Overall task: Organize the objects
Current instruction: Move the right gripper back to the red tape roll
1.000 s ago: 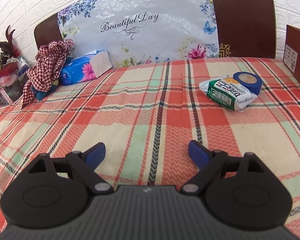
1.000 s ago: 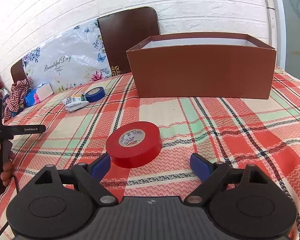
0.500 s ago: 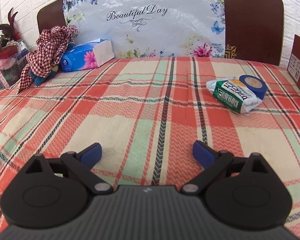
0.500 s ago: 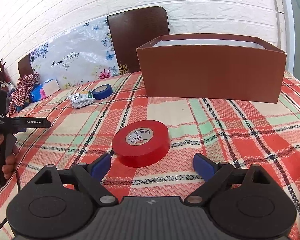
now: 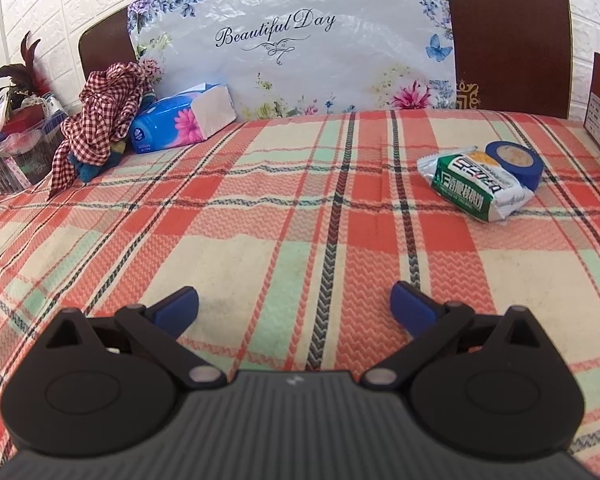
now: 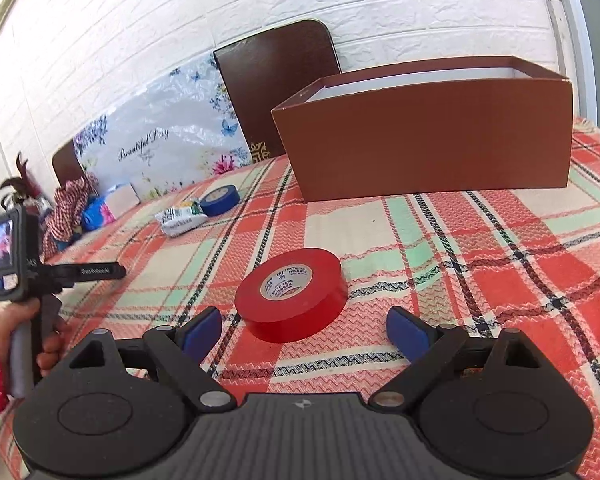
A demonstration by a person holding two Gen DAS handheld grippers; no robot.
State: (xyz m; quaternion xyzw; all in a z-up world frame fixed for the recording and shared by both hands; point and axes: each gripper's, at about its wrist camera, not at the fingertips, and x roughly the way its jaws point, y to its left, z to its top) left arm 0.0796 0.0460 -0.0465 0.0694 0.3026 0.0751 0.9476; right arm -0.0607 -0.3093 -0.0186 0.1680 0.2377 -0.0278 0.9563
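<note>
A red tape roll (image 6: pixel 292 292) lies flat on the plaid tablecloth (image 6: pixel 480 248), just ahead of my right gripper (image 6: pixel 303 320). That gripper is open, its blue pads either side of the roll's near edge without touching it. My left gripper (image 5: pixel 294 300) hovers over bare cloth; its jaws are opening with nothing between them. To its far right lie a green-and-white packet (image 5: pixel 474 182) and a blue tape roll (image 5: pixel 514 162), touching each other. An open brown cardboard box (image 6: pixel 424 140) stands at the back right.
A blue tissue pack (image 5: pixel 180 120) and a red checked cloth (image 5: pixel 100 112) sit at the back left. Beside them is a clear basket of odds and ends (image 5: pixel 16 148). Chair backs and a flowered plastic sheet (image 5: pixel 292 40) line the far edge. A hand (image 6: pixel 24 320) holds the left gripper's handle.
The left jaws have spread wider. The right gripper has shifted so the red roll sits centred between its pads, and its jaws have widened a little.
</note>
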